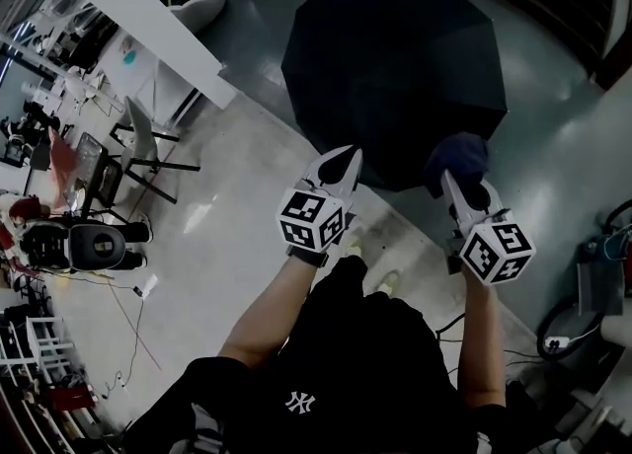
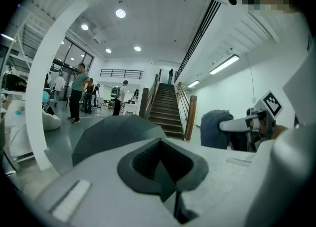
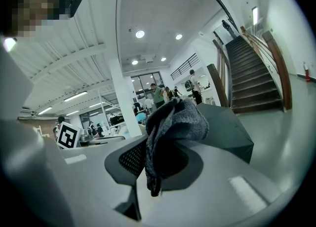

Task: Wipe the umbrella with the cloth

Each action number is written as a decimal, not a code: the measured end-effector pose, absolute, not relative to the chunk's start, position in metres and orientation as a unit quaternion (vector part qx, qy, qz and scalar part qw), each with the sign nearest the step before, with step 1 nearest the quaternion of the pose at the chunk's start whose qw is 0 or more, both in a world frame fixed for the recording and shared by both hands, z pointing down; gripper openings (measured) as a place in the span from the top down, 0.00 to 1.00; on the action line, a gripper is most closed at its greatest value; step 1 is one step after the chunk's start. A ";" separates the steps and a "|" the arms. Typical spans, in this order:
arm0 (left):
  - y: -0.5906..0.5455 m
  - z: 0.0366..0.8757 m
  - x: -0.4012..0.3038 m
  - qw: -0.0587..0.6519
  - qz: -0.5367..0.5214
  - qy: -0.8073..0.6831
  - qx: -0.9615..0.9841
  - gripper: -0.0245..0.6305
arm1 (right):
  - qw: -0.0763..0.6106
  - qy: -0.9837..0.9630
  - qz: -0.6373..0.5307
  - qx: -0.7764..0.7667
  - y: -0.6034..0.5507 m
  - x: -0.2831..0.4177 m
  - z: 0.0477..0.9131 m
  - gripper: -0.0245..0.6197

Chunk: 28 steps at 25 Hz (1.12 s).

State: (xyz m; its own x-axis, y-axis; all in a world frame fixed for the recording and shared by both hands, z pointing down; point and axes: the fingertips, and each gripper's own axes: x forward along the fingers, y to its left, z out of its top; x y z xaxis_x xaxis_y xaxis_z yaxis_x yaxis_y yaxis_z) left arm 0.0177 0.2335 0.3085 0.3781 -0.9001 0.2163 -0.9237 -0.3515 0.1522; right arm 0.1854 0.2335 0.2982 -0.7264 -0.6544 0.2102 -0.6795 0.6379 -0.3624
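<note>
A black umbrella [image 1: 395, 67] stands open on the grey floor ahead of me, canopy up. My right gripper [image 1: 447, 182] is shut on a dark blue-grey cloth [image 1: 457, 154], which sits at the canopy's near right edge. In the right gripper view the cloth [image 3: 173, 127] bunches up between the jaws, with the umbrella [image 3: 224, 127] just behind it. My left gripper [image 1: 347, 156] is shut with nothing in it, and its tips lie over the near left edge of the canopy. The left gripper view shows the umbrella [image 2: 113, 134] ahead, the cloth [image 2: 215, 130] and the right gripper [image 2: 247, 122] to the right.
A folding chair [image 1: 148, 151] and a long white desk [image 1: 148, 18] stand to the left. A dark machine [image 1: 94, 245] and cables lie on the floor at left. A staircase [image 2: 165, 107] rises beyond the umbrella, and people [image 2: 76, 93] stand far off.
</note>
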 end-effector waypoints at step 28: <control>-0.021 0.432 -0.037 0.148 0.129 -0.445 0.874 0.96 | 0.141 -0.825 0.224 0.499 0.010 0.128 0.385 0.84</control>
State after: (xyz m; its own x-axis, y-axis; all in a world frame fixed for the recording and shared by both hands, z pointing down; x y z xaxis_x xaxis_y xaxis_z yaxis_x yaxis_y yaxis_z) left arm -0.0367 -0.0214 0.4315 0.5710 -0.7393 0.3569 -0.8155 -0.5607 0.1435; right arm 0.1276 0.0103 0.3847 -0.4623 -0.7607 0.4557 -0.8867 0.4018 -0.2289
